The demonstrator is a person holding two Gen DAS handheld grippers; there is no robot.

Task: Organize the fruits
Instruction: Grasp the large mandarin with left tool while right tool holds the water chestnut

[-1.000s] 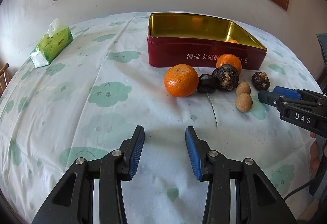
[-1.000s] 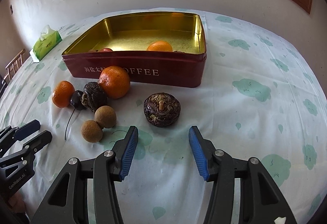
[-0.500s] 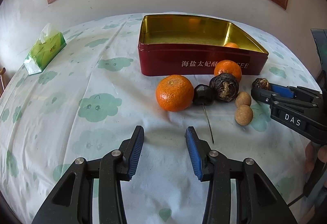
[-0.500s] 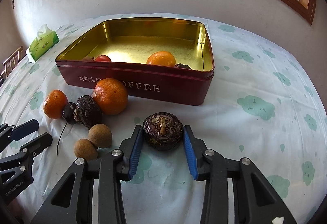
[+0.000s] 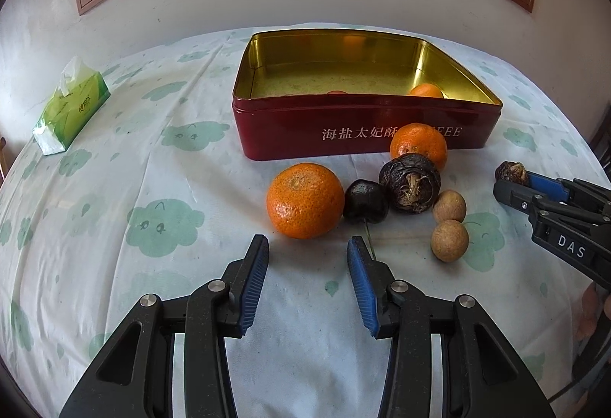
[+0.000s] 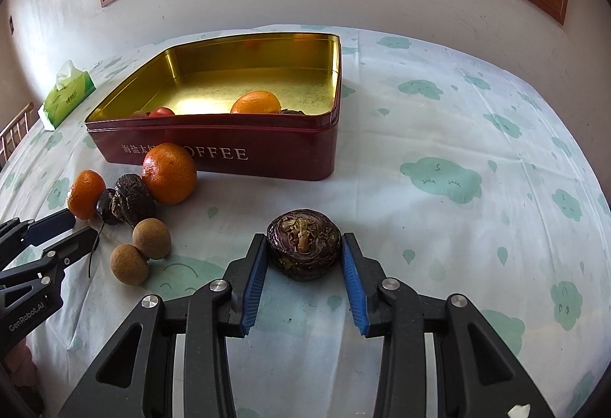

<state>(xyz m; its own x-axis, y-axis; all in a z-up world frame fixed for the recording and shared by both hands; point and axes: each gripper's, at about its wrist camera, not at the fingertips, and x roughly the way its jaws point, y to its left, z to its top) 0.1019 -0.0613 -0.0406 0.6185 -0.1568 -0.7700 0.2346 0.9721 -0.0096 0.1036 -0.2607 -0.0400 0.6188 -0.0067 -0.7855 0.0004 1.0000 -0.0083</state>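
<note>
While right gripper (image 6: 303,254) pinches dark water chestnut (image 6: 303,250) on tablecloth (image 6: 458,227), left gripper (image 5: 307,259) hangs part-open, empty, near mandarin (image 5: 304,200).

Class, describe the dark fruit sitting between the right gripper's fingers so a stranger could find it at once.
Start at the red tin on the cloud-print cloth. In front of its right end, apart from the fruit cluster, lies a water chestnut, pressed between the right gripper's blue pads. Unlike the cluster's chestnut, it lies alone, flat and purple-brown, dried bud up.
</note>
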